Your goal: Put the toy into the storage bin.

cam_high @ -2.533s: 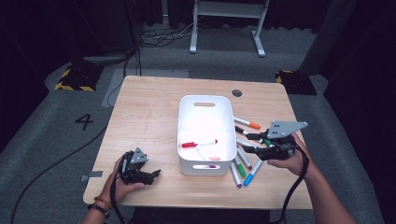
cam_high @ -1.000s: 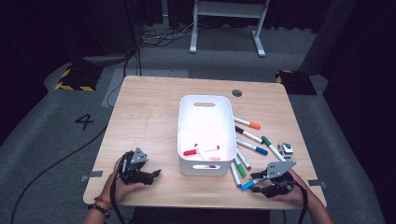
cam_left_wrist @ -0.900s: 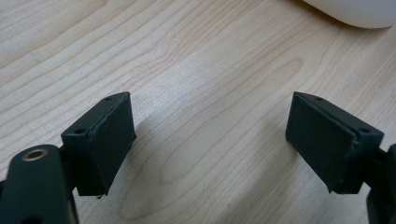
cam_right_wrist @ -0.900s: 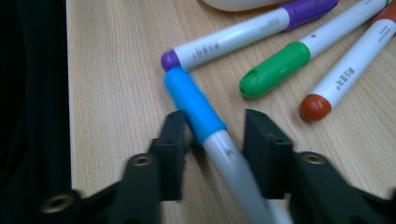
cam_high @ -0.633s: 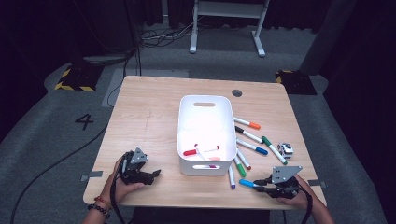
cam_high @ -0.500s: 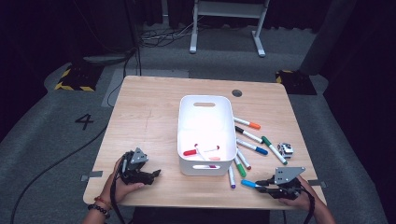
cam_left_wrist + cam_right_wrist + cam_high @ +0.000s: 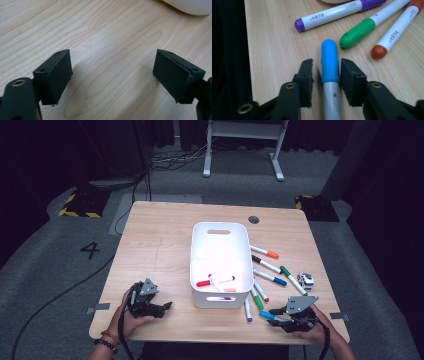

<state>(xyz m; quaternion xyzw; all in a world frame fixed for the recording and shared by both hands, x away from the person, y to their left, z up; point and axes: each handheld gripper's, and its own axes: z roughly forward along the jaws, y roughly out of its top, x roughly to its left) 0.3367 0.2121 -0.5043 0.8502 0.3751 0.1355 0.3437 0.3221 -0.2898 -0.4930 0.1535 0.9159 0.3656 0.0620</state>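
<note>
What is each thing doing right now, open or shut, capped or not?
left hand-held gripper: open, nothing between its jaws
right hand-held gripper: open, jaws just been opening around the blue marker
blue marker: capped, between those jaws
purple marker: capped, lying flat
green marker: capped, lying flat
white bin: upright, markers inside

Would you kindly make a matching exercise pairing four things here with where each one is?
1 blue-capped marker
2 red marker
3 orange-capped marker
4 left gripper

A inside the white bin
B between the right gripper's jaws
C over bare wood, near left
D on the table right of the bin

Pairs: 1-B, 2-A, 3-D, 4-C. The right gripper's jaws have just been opening around the marker.
</note>
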